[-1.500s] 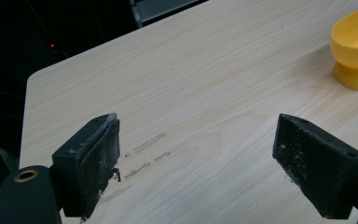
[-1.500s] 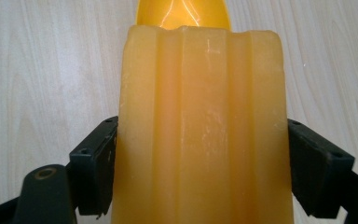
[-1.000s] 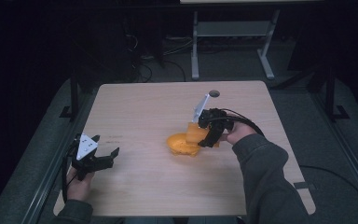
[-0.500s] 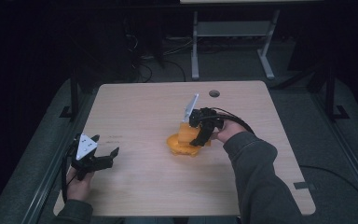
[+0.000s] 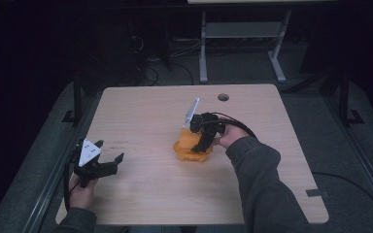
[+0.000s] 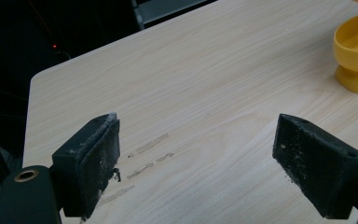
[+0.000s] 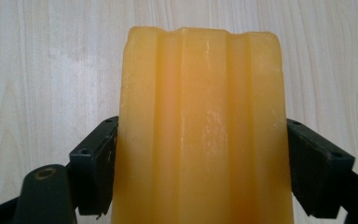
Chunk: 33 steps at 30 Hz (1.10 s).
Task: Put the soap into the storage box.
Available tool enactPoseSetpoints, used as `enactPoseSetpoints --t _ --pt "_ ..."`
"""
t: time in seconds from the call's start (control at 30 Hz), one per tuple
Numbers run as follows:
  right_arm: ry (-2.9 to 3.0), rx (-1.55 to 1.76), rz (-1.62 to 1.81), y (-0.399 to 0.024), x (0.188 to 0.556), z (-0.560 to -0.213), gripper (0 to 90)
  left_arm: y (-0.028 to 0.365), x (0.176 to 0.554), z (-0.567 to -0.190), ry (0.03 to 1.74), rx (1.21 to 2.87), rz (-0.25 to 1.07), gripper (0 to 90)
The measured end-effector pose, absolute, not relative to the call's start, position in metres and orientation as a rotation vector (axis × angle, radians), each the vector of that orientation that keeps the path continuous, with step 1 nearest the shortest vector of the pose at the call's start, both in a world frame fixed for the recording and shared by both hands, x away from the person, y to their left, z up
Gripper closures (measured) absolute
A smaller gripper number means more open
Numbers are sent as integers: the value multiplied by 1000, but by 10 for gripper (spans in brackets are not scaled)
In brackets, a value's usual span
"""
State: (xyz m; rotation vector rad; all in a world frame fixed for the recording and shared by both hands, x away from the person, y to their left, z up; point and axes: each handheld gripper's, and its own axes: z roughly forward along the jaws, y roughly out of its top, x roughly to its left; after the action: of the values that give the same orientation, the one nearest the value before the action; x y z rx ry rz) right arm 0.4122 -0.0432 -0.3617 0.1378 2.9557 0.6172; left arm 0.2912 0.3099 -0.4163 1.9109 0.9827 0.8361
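A: Where does the orange block (image 7: pixel 200 135) sit against the right gripper (image 7: pixel 205 163)?

B: Squarely between its two black jaws. In the right gripper view the block runs straight up the middle, its ridged long axis pointing away along the jaws, and each pad presses a long side. So that gripper is closed on it across its narrow width.

A: And over the table (image 5: pixel 141 111)?

B: From the high view the right gripper (image 5: pixel 200 143) is tipped down near the table's middle, directly over a yellow-orange bowl (image 5: pixel 187 150). Whether the block touches the bowl, I cannot tell; the gripper covers that spot.

A: The left gripper (image 5: pixel 108 164)?

B: Well apart, near the table's left edge, jaws spread wide with nothing between them. In its own view only bare wood lies between the pads, and the bowl (image 6: pixel 356 53) shows far off to the upper right.

A: So whichever move follows?

B: I judge it belongs to the right hand; it is the nearer one, and the block's length already points down toward the bowl
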Motion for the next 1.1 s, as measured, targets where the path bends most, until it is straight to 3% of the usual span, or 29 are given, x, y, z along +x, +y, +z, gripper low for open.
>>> enactPoseSetpoints --t 1.1 --pt "2992 128 635 -31 416 -379 206 311 291 -416 979 1908 842 141"
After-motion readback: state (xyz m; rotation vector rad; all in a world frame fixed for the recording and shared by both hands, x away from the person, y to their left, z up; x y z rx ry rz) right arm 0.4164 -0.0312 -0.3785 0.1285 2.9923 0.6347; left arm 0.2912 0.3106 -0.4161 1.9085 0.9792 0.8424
